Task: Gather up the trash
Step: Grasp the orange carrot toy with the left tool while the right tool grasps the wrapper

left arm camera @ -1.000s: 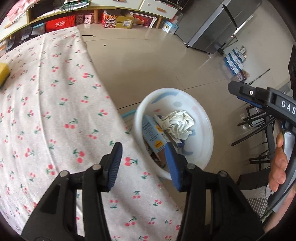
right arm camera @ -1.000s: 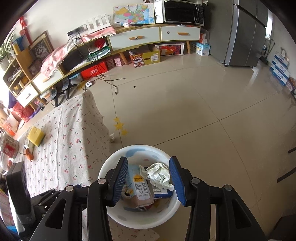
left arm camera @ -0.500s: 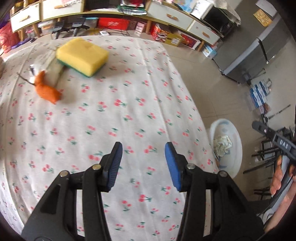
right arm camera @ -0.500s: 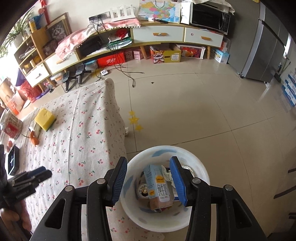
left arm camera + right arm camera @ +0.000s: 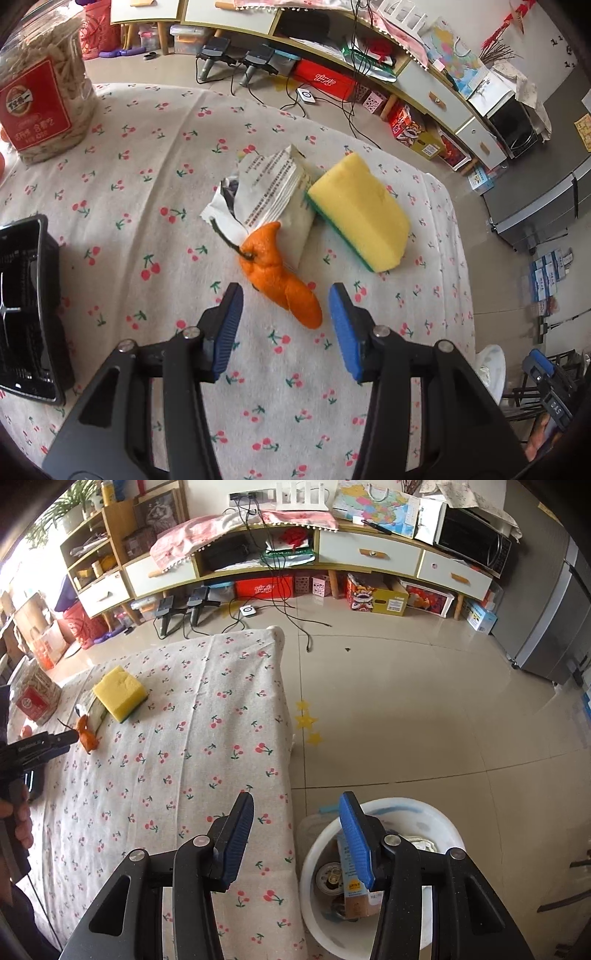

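The left gripper (image 5: 286, 308) hangs open and empty, the peel (image 5: 280, 275) mid-frame just beyond its pads, wrapper (image 5: 273, 192) and sponge (image 5: 360, 212) behind. The right gripper (image 5: 297, 829) gapes empty beside the basin (image 5: 391, 880), lower right.

- A yellow sponge (image 5: 360, 212) is lying on the cherry-print tablecloth (image 5: 147, 184).
- A snack jar (image 5: 38, 88) is standing near the far corner.
- A black tray (image 5: 26, 314) is sitting at the left edge.
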